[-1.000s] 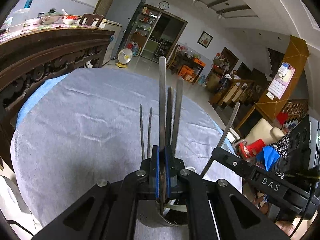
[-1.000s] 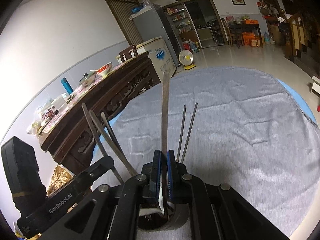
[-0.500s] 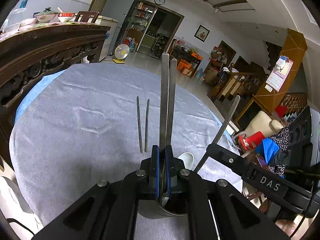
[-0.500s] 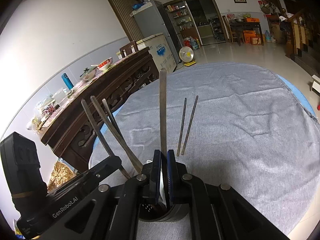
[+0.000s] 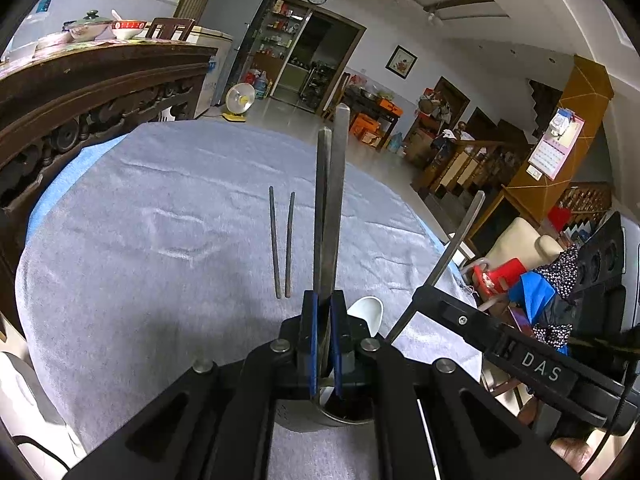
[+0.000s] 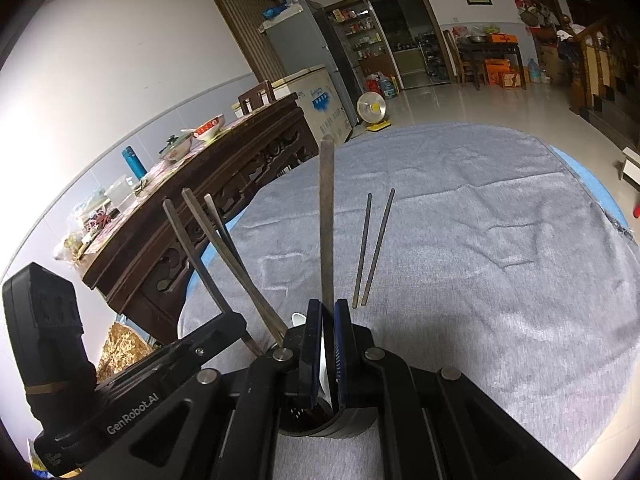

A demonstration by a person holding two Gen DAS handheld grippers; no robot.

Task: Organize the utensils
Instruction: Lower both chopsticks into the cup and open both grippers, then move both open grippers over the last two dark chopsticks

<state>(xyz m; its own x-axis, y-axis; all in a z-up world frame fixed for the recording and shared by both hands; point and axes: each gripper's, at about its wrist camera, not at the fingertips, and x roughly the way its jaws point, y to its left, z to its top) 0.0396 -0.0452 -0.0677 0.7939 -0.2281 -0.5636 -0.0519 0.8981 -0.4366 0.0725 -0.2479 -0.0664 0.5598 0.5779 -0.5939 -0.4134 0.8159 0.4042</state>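
My left gripper (image 5: 324, 340) is shut on a flat metal utensil handle (image 5: 322, 208) that stands upright. A second handle (image 5: 339, 200) rises right beside it. Both reach down into a round metal holder (image 5: 304, 426) just under the pads. My right gripper (image 6: 328, 344) is shut on another flat metal handle (image 6: 327, 220), also above the holder (image 6: 360, 420). Several more handles (image 6: 208, 248) lean out to the left by the left gripper's finger. A white spoon (image 5: 366, 312) lies against the holder. A pair of dark chopsticks (image 5: 280, 248) lies on the grey cloth (image 5: 140, 260) just beyond.
The grey cloth covers a round table (image 6: 500, 280) with a blue edge. A dark carved wooden sideboard (image 6: 224, 184) with bowls and bottles stands close on the left. Chairs and red and blue items (image 5: 520, 280) sit off the table's right edge.
The handles at my left gripper have drawn closer together, and the white spoon now shows beside the holder. The right gripper's handle leans slightly more to the left. Both grippers stay shut.
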